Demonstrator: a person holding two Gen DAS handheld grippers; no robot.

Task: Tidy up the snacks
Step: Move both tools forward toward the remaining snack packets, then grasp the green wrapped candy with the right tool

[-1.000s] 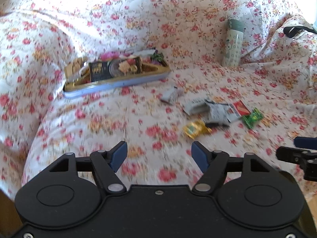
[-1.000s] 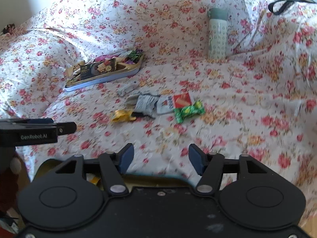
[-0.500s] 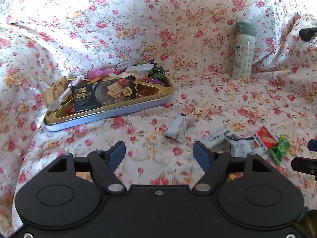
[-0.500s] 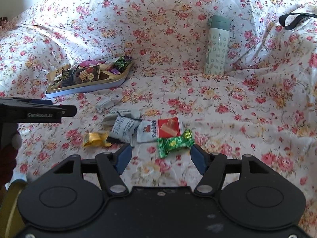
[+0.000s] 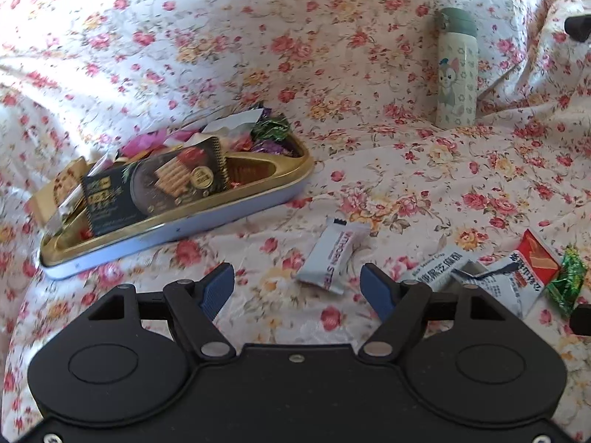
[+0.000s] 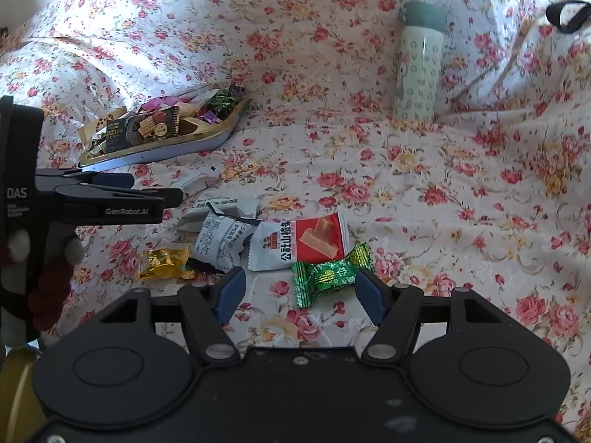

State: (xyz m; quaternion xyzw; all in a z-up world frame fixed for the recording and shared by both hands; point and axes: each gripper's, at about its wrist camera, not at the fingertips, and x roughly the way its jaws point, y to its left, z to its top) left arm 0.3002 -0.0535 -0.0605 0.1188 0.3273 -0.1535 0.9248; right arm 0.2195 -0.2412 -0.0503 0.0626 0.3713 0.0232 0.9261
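Here the left gripper (image 5: pixel 297 282) hangs low with jaws spread wide, a white candy packet (image 5: pixel 333 255) just ahead between its tips. The right gripper (image 6: pixel 300 288), equally released, frames a green candy (image 6: pixel 330 273). Beyond the packet sits the snack tin (image 5: pixel 236 205) on a floral bedsheet (image 5: pixel 406 170), a pale bottle (image 5: pixel 456 70) farther back.

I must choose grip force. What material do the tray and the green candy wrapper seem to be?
Tray: probably metal tin, glossy gold inside, pale blue outside; its rim reflects light. Green candy wrapper: likely thin foil or metallised plastic, shiny, crinkled, ends twisted.
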